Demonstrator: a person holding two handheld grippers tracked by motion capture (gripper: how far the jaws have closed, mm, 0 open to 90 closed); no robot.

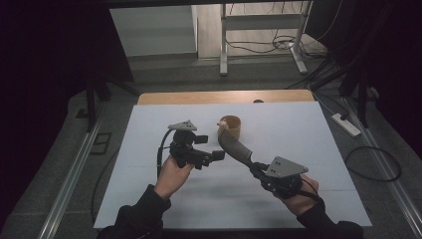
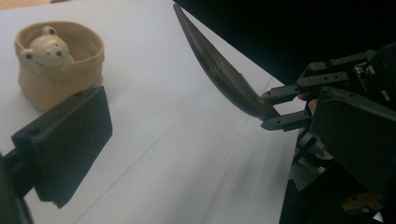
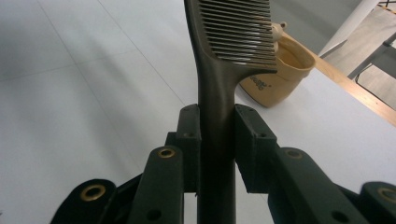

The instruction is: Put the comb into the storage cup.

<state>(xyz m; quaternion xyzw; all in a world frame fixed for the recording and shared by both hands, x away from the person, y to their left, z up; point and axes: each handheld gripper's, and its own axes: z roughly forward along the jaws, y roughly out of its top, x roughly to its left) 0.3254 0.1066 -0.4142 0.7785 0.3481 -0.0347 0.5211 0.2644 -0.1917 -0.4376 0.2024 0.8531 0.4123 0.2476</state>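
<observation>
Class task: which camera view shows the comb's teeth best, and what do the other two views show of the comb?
The right gripper view: the comb rises from the shut right tool, teeth clearly separated. The left gripper view shows its dark edge; the high view shows a curved grey shape.

The comb [image 3: 233,42] looks like dark, smooth plastic with a faint sheen along its handle and fine, even teeth. The cup [image 2: 58,65] on the far side seems glazed ceramic, tan and softly glossy, with a paler little bear [image 2: 46,46] figure inside. Each claw [image 3: 217,140] is matt black plastic with brass-coloured rivets. The desk [image 1: 164,199] wears a smooth, matt white sheet over a bare wooden edge [image 1: 199,97].
</observation>
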